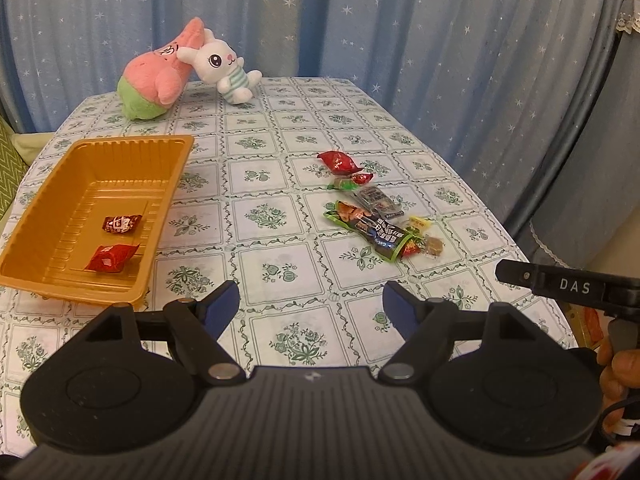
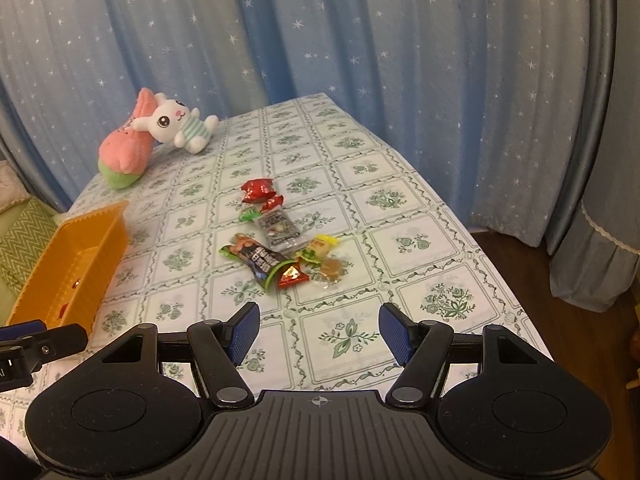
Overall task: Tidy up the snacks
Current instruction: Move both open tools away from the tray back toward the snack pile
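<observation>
Left wrist view. Left gripper (image 1: pixel 311 306) has its blue pads spread apart, nothing between them, only tablecloth (image 1: pixel 280 128) under the gap. Orange tray (image 1: pixel 120 148) lies ahead and to the left of the fingers, near the table's left edge. Inside it: a dark red wrapped snack (image 1: pixel 122 224) and, nearer the camera, a bright red wrapped snack (image 1: pixel 111 258), the two apart from each other. Snack pile (image 1: pixel 368 208) lies ahead and to the right of the fingers, well apart from the tray: red packet (image 1: pixel 338 161) farthest, long green-and-black packet (image 1: pixel 370 232) nearest, small yellow and brown candies at its right end. Right gripper shows at the right edge as a black finger with a hand (image 1: pixel 614 368) on its handle; its pads are not visible here. Pink plush (image 1: pixel 156 76) and white rabbit plush (image 1: pixel 224 66) lean together at the far left corner, in front of the blue starred curtain (image 1: pixel 400 20).

Right wrist view. Right gripper (image 2: pixel 319 332) pads also spread, empty, hovering over bare cloth. Snack pile lies straight ahead of the gap, not touching the pads; a small red foil candy (image 2: pixel 293 275) is the piece closest to the fingers. Tray stands far left, side wall toward camera. Part of the left gripper shows at the lower left edge.
</observation>
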Demonstrator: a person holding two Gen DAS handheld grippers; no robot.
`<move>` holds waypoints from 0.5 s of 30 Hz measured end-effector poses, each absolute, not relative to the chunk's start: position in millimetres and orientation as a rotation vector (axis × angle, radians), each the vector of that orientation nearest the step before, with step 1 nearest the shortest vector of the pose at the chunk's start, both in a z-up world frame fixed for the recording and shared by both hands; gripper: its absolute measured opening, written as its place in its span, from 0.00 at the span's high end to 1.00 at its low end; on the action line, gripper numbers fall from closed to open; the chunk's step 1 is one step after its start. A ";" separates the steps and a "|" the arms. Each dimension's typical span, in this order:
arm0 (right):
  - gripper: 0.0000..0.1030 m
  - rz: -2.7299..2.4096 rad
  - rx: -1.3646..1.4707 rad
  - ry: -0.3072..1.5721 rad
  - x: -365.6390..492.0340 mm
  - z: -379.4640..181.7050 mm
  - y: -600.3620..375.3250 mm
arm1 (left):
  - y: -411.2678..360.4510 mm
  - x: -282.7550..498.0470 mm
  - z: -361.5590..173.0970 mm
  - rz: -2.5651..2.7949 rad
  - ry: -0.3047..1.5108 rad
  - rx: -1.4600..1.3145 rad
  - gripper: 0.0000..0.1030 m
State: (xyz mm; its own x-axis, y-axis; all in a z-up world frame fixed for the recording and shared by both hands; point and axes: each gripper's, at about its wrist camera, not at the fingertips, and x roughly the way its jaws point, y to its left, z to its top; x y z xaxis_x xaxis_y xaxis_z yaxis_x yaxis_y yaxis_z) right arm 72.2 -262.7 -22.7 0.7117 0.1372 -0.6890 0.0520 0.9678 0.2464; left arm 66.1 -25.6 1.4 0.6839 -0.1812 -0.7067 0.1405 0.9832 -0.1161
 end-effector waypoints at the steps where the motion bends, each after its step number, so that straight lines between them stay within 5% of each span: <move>1: 0.36 0.045 0.259 0.781 74.0 -24.4 -263.9 | -26.3 68.7 0.2 -0.181 0.799 -0.054 0.26; 15: 0.36 0.036 0.268 0.804 122.1 -60.3 -277.9 | -40.3 115.1 -30.6 -0.171 0.839 -0.051 0.26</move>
